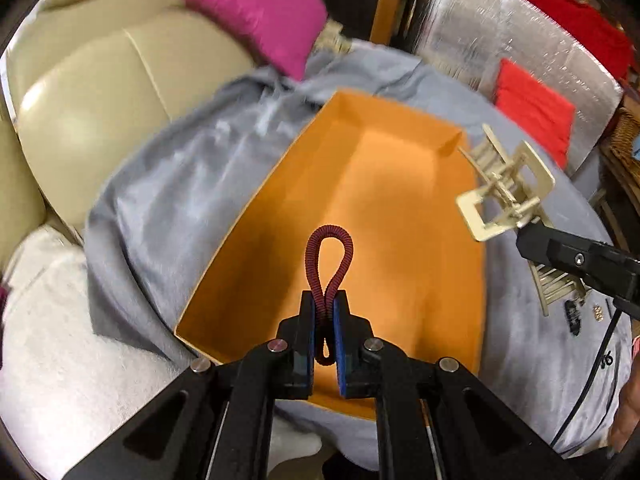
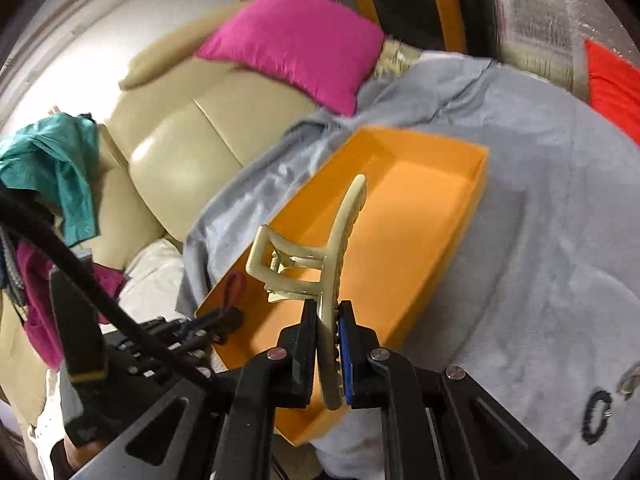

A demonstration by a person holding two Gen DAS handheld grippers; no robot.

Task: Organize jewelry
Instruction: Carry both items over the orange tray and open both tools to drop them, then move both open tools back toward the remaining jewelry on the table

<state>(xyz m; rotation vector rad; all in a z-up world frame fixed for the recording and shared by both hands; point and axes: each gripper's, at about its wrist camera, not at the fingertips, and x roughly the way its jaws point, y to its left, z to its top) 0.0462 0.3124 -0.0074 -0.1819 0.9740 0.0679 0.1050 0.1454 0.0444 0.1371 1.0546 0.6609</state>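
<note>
An open orange box lies on a grey blanket; it also shows in the right wrist view. My left gripper is shut on a dark red coiled hair tie, whose loop sticks out over the box floor. My right gripper is shut on a beige claw hair clip, held upright over the box's near end. The clip and right gripper also show at the right edge of the left wrist view. The left gripper with the hair tie shows in the right wrist view.
The grey blanket covers a beige sofa with a magenta cushion and a red cushion. More beige clips and small dark items lie on the blanket right of the box. A dark ring-shaped item lies at right.
</note>
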